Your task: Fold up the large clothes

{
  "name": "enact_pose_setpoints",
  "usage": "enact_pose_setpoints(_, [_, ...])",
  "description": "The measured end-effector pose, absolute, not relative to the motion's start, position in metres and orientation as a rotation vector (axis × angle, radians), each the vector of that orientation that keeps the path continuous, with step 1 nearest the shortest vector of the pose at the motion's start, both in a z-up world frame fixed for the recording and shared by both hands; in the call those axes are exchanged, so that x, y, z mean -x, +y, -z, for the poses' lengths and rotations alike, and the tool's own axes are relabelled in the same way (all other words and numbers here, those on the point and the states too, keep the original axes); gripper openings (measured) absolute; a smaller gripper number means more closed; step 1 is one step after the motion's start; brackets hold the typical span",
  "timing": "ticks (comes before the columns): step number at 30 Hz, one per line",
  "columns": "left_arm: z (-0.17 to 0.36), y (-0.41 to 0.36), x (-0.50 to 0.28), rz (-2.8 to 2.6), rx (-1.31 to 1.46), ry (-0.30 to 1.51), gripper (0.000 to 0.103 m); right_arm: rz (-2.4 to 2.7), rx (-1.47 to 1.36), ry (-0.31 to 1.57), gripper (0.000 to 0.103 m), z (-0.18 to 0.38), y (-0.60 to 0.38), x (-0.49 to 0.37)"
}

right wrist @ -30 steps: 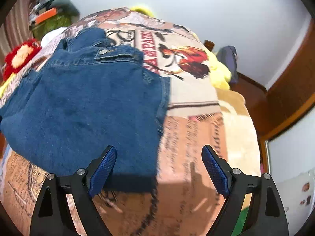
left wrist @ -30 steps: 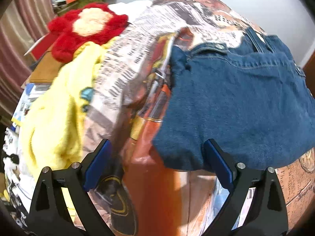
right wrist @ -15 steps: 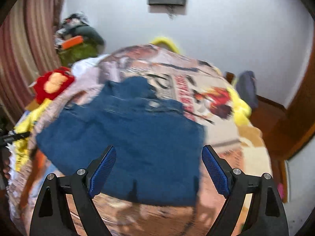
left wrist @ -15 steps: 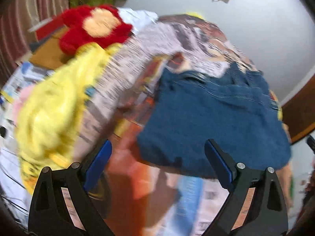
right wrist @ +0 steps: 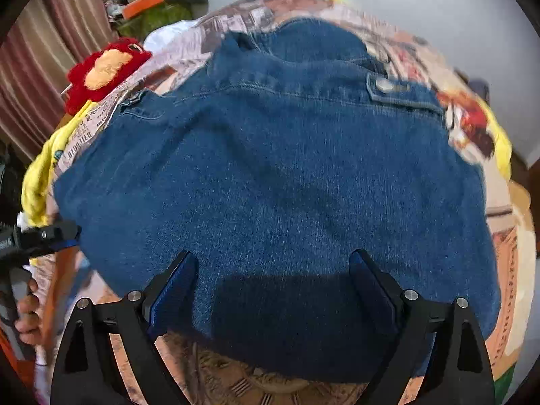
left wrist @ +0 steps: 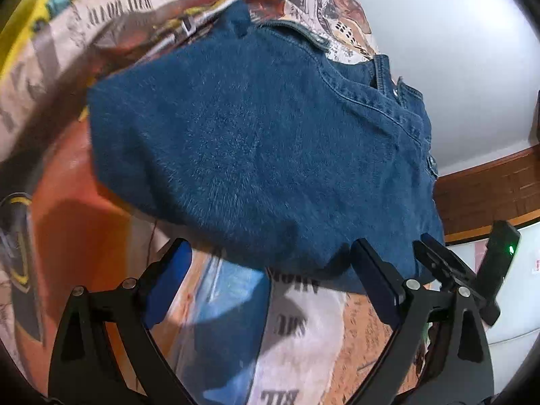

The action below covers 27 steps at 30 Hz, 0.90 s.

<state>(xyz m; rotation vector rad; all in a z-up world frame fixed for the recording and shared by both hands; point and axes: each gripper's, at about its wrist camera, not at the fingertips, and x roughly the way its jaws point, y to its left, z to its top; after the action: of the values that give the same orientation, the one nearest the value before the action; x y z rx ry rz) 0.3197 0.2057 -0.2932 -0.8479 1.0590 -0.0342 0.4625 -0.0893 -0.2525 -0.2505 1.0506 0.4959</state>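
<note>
While the denim jacket lies folded into a squarish bundle on the printed bedspread, both grippers hover at its near hem with nothing in them. The right gripper is spread wide and sits directly over that hem, one finger on either side of a broad stretch of cloth, so the jacket runs straight ahead of it toward the collar at the far end. The left gripper is likewise spread wide, but only its right finger overlaps the hem; its left finger stands over bare bedspread just off the jacket's left corner. From the left view the right tool shows just beside the hem's right end.

The jacket's longer axis seems to run side to side, hem edge parallel to the line between the two grippers; blur makes this uncertain. By my judgement the right gripper is better placed, being centred on the hem, while the left must shift inward over the cloth before any pinch.

Counted: one jacket, two grippers, one bedspread. Left of the jacket lie one yellow blanket and, farther off, one red plush toy.
</note>
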Motion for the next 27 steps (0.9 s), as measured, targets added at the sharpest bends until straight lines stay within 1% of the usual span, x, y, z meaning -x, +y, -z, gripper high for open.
enact_pose_setpoints(3, [0.296, 0.205, -0.328, 0.039, 0.846, 1.024, 0.096, -0.503, 0.287, 1.023, 0.092, 0.255, -0.088, -0.459])
enact_pose_setpoints(7, [0.298, 0.203, -0.340, 0.037, 0.850, 0.965, 0.095, -0.515, 0.251, 1.037, 0.093, 0.257, -0.092, -0.463])
enact_pose_setpoints(10, [0.300, 0.206, -0.346, -0.003, 0.896, 0.912, 0.090, -0.510, 0.257, 1.039, 0.093, 0.255, -0.088, -0.463])
enact_pose_setpoints(11, [0.299, 0.207, -0.348, -0.021, 0.901, 0.901, 0.084, -0.506, 0.259, 1.038, 0.093, 0.255, -0.088, -0.462])
enact_pose_setpoints(12, [0.299, 0.209, -0.350, -0.049, 0.900, 0.897, 0.076, -0.501, 0.261, 1.038, 0.093, 0.255, -0.088, -0.461])
enact_pose_setpoints(13, [0.299, 0.211, -0.352, -0.076, 0.897, 0.894, 0.072, -0.498, 0.259, 1.039, 0.093, 0.254, -0.088, -0.461])
enact_pose_setpoints(14, [0.299, 0.214, -0.352, -0.101, 0.893, 0.885, 0.062, -0.495, 0.256, 1.042, 0.093, 0.254, -0.089, -0.461])
enact_pose_setpoints(15, [0.299, 0.220, -0.351, -0.133, 0.896, 0.870, 0.057, -0.495, 0.253, 1.046, 0.093, 0.253, -0.089, -0.460])
enact_pose_setpoints(16, [0.300, 0.225, -0.353, -0.149, 0.914, 0.858, 0.056, -0.496, 0.253, 1.050, 0.093, 0.252, -0.089, -0.460])
enact_pose_setpoints(17, [0.301, 0.229, -0.353, -0.168, 0.933, 0.851, 0.050, -0.496, 0.253, 1.055, 0.093, 0.252, -0.089, -0.459])
enact_pose_setpoints(18, [0.301, 0.232, -0.353, -0.205, 0.955, 0.845, 0.042, -0.496, 0.253, 1.062, 0.093, 0.250, -0.089, -0.458])
enact_pose_setpoints(21, [0.291, 0.233, -0.351, -0.270, 0.958, 0.838, 0.035, -0.495, 0.258, 1.074, 0.093, 0.244, -0.090, -0.452])
enact_pose_setpoints(23, [0.278, 0.228, -0.352, -0.288, 0.906, 0.822, 0.032, -0.498, 0.263, 1.073, 0.093, 0.240, -0.090, -0.447])
enact_pose_setpoints(27, [0.230, 0.216, -0.339, -0.275, 0.752, 0.748, 0.030, -0.516, 0.262, 1.047, 0.093, 0.225, -0.089, -0.437])
